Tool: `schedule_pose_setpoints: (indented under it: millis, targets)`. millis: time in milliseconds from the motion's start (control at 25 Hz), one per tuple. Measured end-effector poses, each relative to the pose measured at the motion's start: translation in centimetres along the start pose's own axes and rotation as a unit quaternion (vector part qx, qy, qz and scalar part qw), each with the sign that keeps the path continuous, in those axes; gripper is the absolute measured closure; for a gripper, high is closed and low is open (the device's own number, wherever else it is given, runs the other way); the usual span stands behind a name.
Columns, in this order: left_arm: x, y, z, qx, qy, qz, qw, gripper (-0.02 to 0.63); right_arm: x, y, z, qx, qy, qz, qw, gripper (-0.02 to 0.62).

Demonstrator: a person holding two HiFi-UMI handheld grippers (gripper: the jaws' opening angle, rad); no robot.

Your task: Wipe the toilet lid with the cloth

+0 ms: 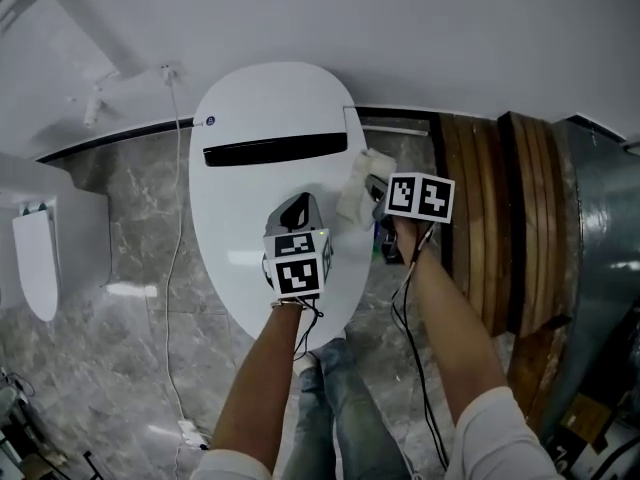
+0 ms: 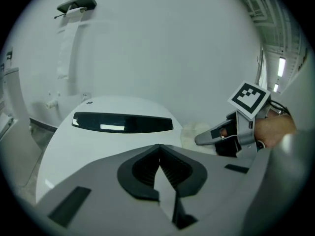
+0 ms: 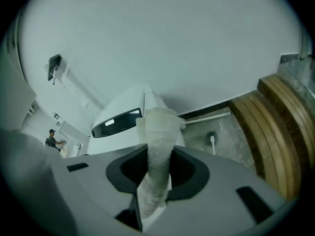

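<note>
The person is wearing a white top with loose sleeves and faded blue jeans. The left gripper and right gripper are both showing grey shells. Each is carrying a cube of black-and-white square markers, and the fingers are showing ribbed black linings. A thin black cable is trailing from each.

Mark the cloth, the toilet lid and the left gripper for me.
cloth (image 3: 158, 132): right gripper view, folded end beyond the jaws.
toilet lid (image 1: 270, 103): head view, bare white back part.
left gripper (image 2: 159, 154): left gripper view, where its shut jaws meet.
</note>
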State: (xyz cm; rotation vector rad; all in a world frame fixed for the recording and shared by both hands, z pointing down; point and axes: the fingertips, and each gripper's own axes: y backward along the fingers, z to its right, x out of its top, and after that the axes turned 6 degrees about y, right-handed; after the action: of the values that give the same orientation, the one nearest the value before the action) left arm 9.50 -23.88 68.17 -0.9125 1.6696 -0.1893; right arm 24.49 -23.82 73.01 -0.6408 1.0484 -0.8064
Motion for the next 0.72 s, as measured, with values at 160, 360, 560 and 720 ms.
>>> schedule_pose_setpoints:
  millis: [160,360,560,720]
  targets:
    - [-0.4,2.5,-3.4,0.023,0.006,0.007,0.9997,0.592,0.1,0.3,-2.7,0.019,0.006,0.025,0.999,0.508]
    - [-1.7,8.2,-12.1,0.088,0.025,0.012,0.9958,0.592,-2.4,-2.4,-13.5,0.098,0.034,0.002,0.995,0.508]
    - [-3.0,14.6,-20.1,0.145,0.035,0.018,0.9886,0.592,-8.4,-5.8,-26.5,0.185,0.055,-0.063,0.979,0.508]
    - [-4.5,18.5,-23.6,0.171,0.040,0.020,0.9842,0.592,-12.7,-7.7,-32.1,0.200,0.072,-0.100,0.972,0.508]
